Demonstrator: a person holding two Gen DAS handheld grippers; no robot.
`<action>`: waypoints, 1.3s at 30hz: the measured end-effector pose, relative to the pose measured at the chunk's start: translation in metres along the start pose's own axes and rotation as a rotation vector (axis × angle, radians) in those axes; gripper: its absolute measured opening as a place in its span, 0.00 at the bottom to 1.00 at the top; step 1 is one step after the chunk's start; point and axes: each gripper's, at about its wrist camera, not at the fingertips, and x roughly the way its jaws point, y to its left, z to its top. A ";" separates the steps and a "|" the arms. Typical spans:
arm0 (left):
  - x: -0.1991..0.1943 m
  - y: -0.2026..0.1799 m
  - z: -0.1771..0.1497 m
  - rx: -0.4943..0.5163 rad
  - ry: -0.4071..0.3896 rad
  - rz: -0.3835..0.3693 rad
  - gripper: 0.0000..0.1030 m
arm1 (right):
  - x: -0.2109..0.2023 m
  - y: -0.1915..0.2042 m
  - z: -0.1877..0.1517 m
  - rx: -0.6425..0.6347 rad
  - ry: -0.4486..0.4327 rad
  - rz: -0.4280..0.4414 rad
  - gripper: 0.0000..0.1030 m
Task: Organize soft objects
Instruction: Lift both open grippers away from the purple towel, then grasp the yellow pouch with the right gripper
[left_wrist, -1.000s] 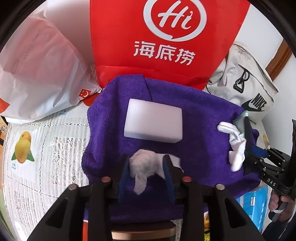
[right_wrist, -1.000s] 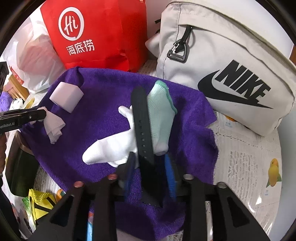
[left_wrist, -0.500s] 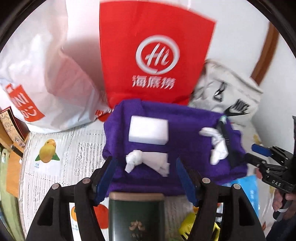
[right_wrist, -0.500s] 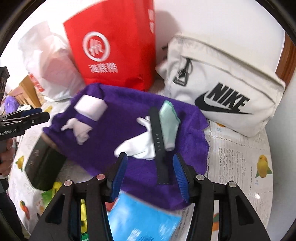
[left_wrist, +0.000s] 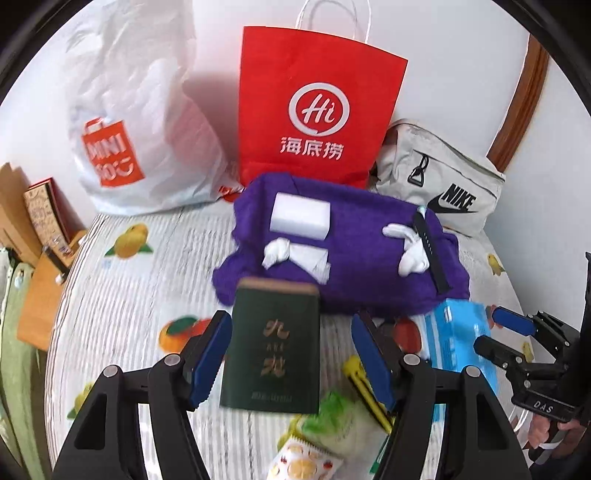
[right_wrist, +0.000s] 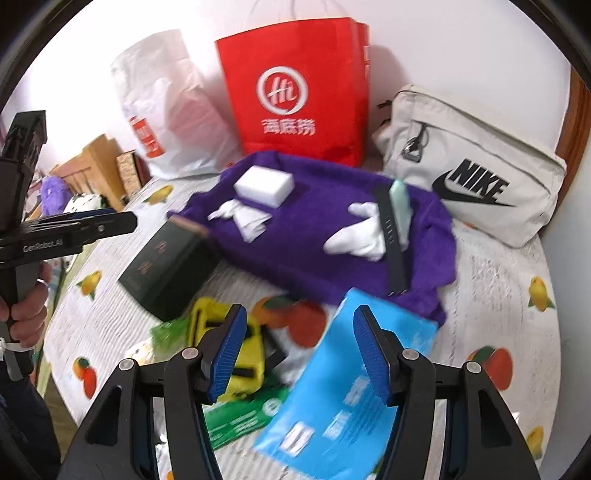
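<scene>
Trouble could come from the black strap (right_wrist: 391, 236) lying across the white sock (right_wrist: 360, 232) on the purple towel (right_wrist: 295, 240), since the left gripper (left_wrist: 291, 354) and right gripper (right_wrist: 299, 350), jaws just widened and empty, might snag it reaching back.

White wall (left_wrist: 461, 55), curved wooden trim (left_wrist: 517, 96) (perhaps a doorframe), daylight.

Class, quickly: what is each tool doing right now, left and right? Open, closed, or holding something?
Left tool: open, holding nothing; its jaws have just been opening.
Right tool: open, holding nothing; its jaws have just been opening.
</scene>
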 end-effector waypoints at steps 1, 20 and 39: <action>-0.002 0.001 -0.007 -0.003 0.006 0.007 0.63 | -0.001 0.004 -0.004 -0.003 0.001 0.006 0.58; -0.015 0.040 -0.096 -0.108 0.052 0.013 0.64 | 0.039 0.075 -0.037 -0.189 0.089 0.054 0.61; -0.002 0.043 -0.107 -0.106 0.091 -0.012 0.64 | 0.051 0.054 -0.033 -0.102 0.114 0.098 0.18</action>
